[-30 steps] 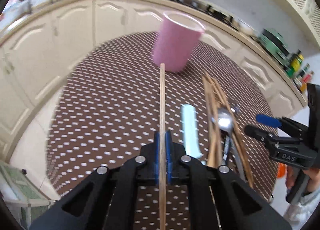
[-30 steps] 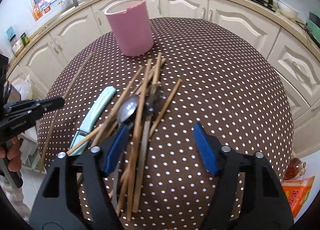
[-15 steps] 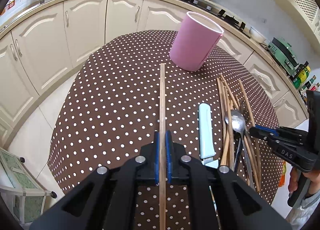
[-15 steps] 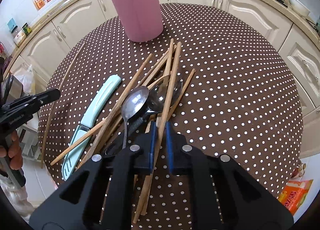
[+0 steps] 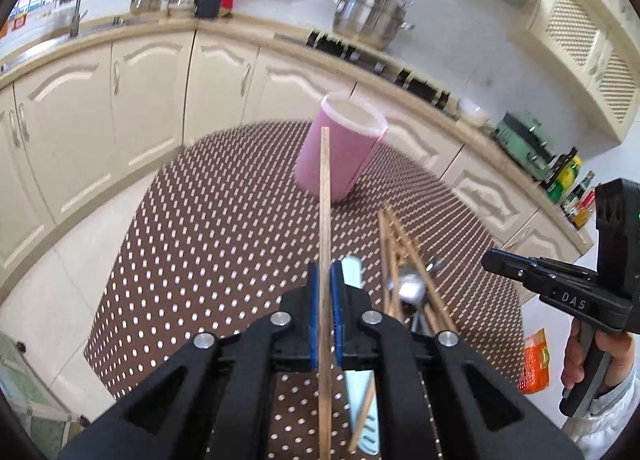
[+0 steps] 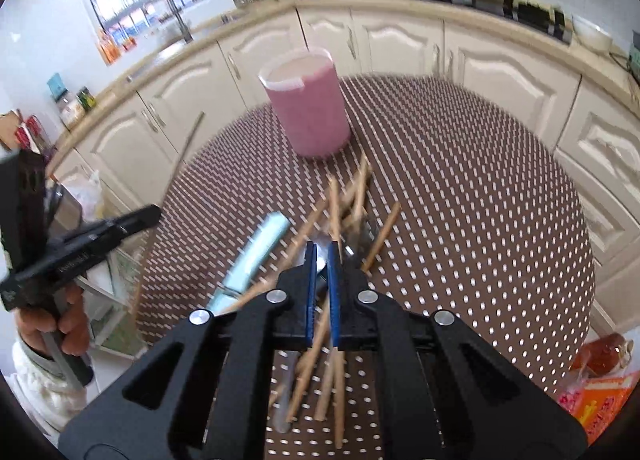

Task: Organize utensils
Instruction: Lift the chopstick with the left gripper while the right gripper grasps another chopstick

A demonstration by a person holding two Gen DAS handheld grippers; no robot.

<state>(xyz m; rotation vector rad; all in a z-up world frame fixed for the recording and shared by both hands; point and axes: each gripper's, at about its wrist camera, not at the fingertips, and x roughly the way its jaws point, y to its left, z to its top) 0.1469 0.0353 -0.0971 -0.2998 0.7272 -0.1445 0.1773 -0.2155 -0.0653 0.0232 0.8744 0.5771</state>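
Note:
My left gripper (image 5: 325, 266) is shut on one wooden chopstick (image 5: 325, 188), which points toward the pink cup (image 5: 340, 156). In the right wrist view my right gripper (image 6: 322, 248) hangs over the utensil pile (image 6: 360, 196). Its jaws are closing the last bit on a chopstick (image 6: 333, 204) that passes between the blue pads. The pink cup (image 6: 312, 112) stands upright beyond the pile. Loose chopsticks (image 5: 396, 236), a spoon (image 5: 412, 288) and a light blue knife (image 6: 260, 248) lie on the dotted table (image 6: 480, 200). The left gripper (image 6: 152, 216) shows at the left edge there.
Cream cabinets curve behind the round table (image 5: 200, 240). A steel pot (image 5: 370, 16) sits on the stove. An orange packet (image 6: 596, 392) lies below the table's right edge. A person's hand (image 5: 580, 352) holds the right gripper (image 5: 492, 260).
The right gripper went from wide open to shut on a chopstick in the pile, then rose. The left gripper also lifted with its chopstick, and both views tilted up toward the counter.

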